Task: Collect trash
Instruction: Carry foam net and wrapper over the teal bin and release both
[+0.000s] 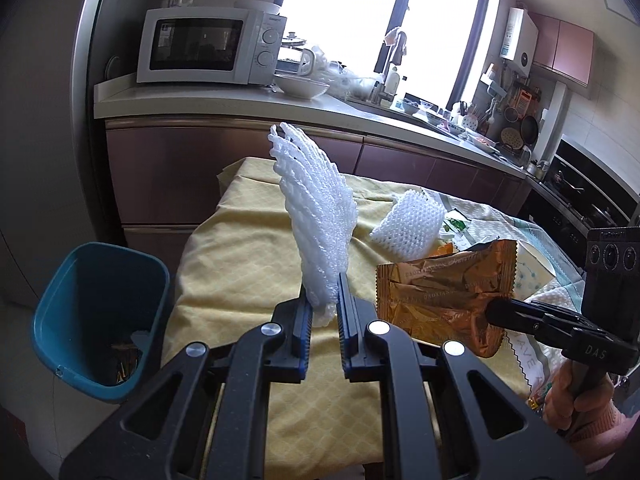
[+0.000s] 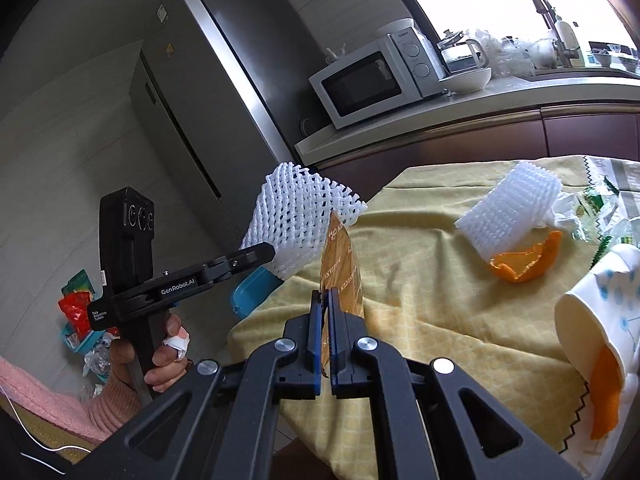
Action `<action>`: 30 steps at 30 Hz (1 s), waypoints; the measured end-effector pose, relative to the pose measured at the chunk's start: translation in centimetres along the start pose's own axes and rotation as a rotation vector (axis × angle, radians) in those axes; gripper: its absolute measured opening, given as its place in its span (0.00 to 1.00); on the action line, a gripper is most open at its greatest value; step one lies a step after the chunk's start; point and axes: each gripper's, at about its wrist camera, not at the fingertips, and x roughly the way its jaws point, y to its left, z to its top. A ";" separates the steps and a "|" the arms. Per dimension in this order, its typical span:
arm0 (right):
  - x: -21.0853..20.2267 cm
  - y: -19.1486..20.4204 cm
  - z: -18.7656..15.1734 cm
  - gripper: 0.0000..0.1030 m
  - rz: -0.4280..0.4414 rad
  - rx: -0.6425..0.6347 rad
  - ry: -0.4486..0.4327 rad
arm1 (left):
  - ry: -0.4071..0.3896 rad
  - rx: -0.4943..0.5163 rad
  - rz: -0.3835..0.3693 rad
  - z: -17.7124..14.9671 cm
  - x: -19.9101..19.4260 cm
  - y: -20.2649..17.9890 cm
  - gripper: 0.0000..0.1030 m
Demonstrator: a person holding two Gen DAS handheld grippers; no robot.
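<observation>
My left gripper (image 1: 323,280) is shut on a white foam fruit net (image 1: 316,216) and holds it upright above the yellow tablecloth (image 1: 240,272); the gripper (image 2: 272,255) and its net (image 2: 300,220) also show in the right wrist view. My right gripper (image 2: 325,294) is shut on a crumpled brown foil wrapper (image 2: 342,264), seen in the left wrist view (image 1: 444,292) with the gripper (image 1: 494,312) at its right. A teal bin (image 1: 100,312) stands on the floor left of the table, with some trash inside.
On the table lie a second foam net (image 2: 516,204), orange peel (image 2: 524,260), a tipped paper cup (image 2: 600,320) with peel, and crumpled wrappers (image 2: 600,208). A counter with a microwave (image 1: 208,46) stands behind, a fridge (image 2: 224,92) to the left.
</observation>
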 end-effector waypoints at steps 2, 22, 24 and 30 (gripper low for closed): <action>0.8 0.3 0.2 0.02 0.016 -0.002 0.008 | -0.003 -0.011 0.014 0.0 -0.2 0.4 0.12; 8.1 1.8 3.2 0.02 0.175 -0.037 0.102 | -0.027 -0.113 0.179 -0.9 -4.2 7.3 0.12; 9.0 2.0 3.6 0.02 0.185 -0.044 0.111 | -0.030 -0.125 0.201 -0.9 -4.5 8.2 0.12; 12.1 2.7 4.5 0.02 0.221 -0.044 0.150 | -0.029 -0.161 0.276 -1.3 -5.0 10.9 0.12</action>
